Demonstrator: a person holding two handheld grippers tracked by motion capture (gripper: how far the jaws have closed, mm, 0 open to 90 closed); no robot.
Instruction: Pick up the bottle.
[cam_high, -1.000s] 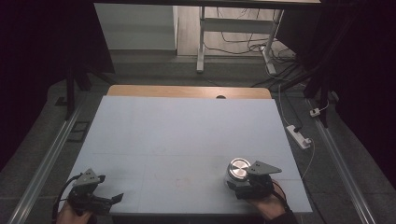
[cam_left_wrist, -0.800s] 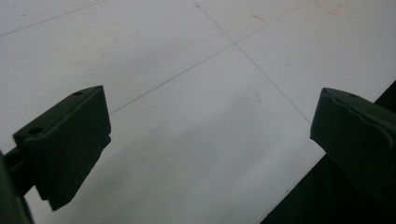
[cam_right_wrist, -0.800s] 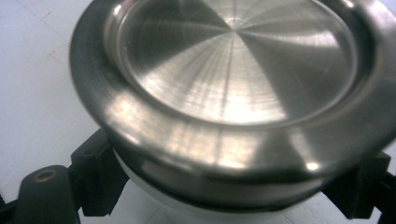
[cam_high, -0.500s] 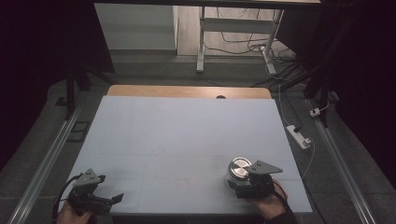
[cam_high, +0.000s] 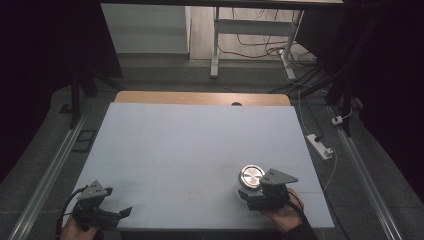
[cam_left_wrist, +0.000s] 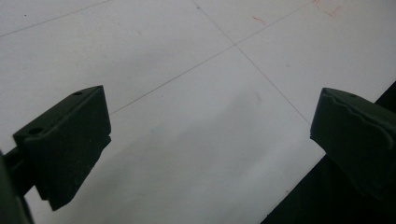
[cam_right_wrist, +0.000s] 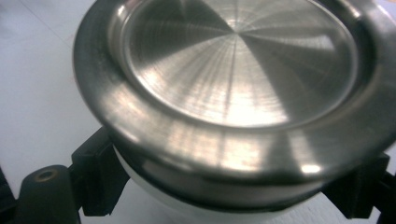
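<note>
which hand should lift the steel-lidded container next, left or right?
Right. The right tool is already shut on the steel-lidded container, its jaws on both sides of the white body under the lid. The left tool is open at the table's opposite near corner.

table: pale blue-white top with thin ruled lines; small red marks near its front middle
wood strip: runs along the table's far edge, with a dark hole near its middle
power strip: white, on the floor just right of the table
cables: dark, loose on the floor beyond the table
frame leg: pale metal upright behind the table, foot on the floor
rails: grey metal, one along each side of the table
floor: grey carpet around the table; surroundings dark
</note>
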